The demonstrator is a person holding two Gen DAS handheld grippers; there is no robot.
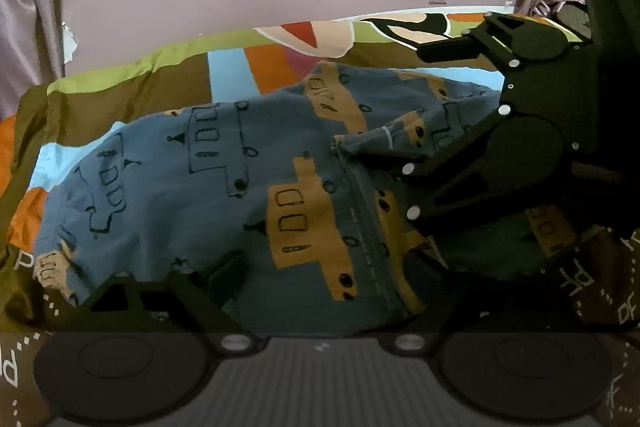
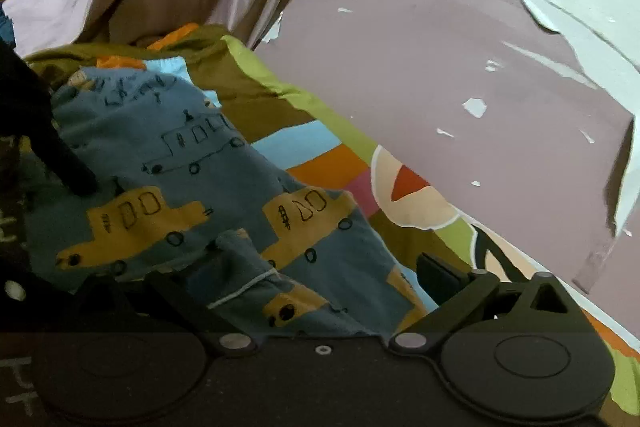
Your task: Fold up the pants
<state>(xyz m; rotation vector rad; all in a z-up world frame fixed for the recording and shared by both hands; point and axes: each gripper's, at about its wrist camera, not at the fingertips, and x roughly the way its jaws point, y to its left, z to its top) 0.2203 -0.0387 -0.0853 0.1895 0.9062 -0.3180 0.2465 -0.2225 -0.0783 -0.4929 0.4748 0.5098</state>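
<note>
Pants (image 1: 224, 187) partly hidden behind right hand-held gripper (image 1: 436, 147)

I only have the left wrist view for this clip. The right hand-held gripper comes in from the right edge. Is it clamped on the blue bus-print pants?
Observer: No. In the right wrist view the right hand-held gripper has its fingers spread wide. A bunched fold of the pants lies between them, not pinched.
Reviewer: And where does my own gripper's finger end up?
Observer: The right wrist view shows one dark finger of the left hand-held gripper coming down with its tip at the pants. The tip is just above a yellow bus print, and it seems to touch the cloth.
</note>
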